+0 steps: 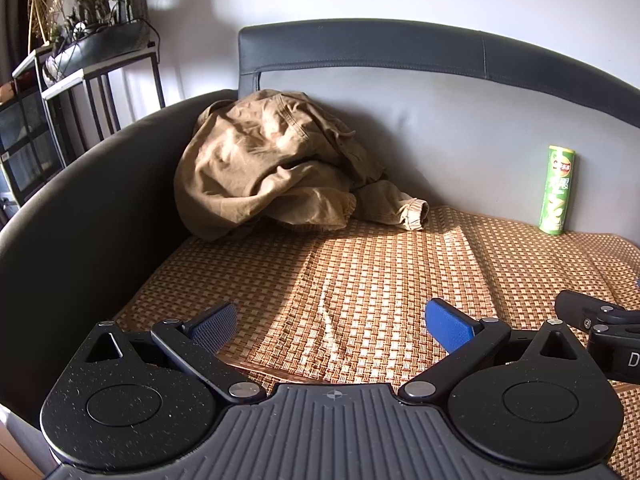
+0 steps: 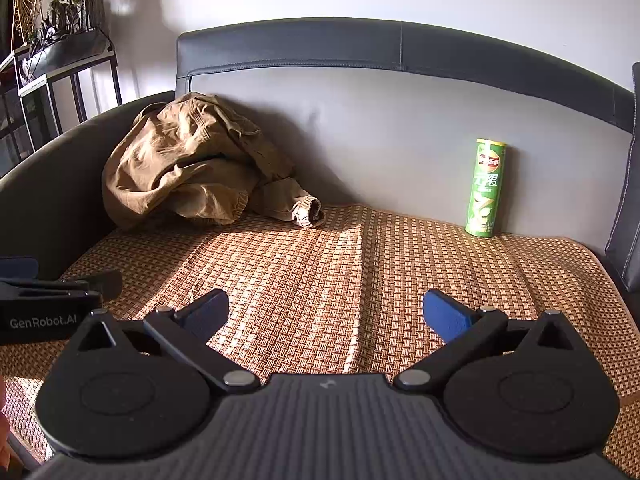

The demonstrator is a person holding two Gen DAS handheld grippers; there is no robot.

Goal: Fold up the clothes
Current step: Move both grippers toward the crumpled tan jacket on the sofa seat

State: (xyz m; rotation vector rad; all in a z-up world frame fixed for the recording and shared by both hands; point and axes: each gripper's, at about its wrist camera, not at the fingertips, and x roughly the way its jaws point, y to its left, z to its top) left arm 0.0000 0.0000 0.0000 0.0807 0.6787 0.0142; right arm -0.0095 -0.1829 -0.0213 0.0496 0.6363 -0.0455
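Crumpled in the sofa's back left corner, tan cargo trousers (image 1: pixel 276 168) slump against the dark armrest (image 1: pixel 80 208), one elastic cuff trailing onto the woven rattan seat mat (image 1: pixel 360 264). Only the right wrist view shows a dark cushion (image 2: pixel 626 208) at the sofa's right end. A green crisp tube (image 2: pixel 486 188) stands upright, well apart. Left gripper (image 1: pixel 334 326) and right gripper (image 2: pixel 324 316) both hover wide apart, empty, over bare mat.

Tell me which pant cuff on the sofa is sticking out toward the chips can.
The lighter cuff at the pile's right end; the other gathered cuff stays tucked against the crumpled tan pants, farther from the green can.
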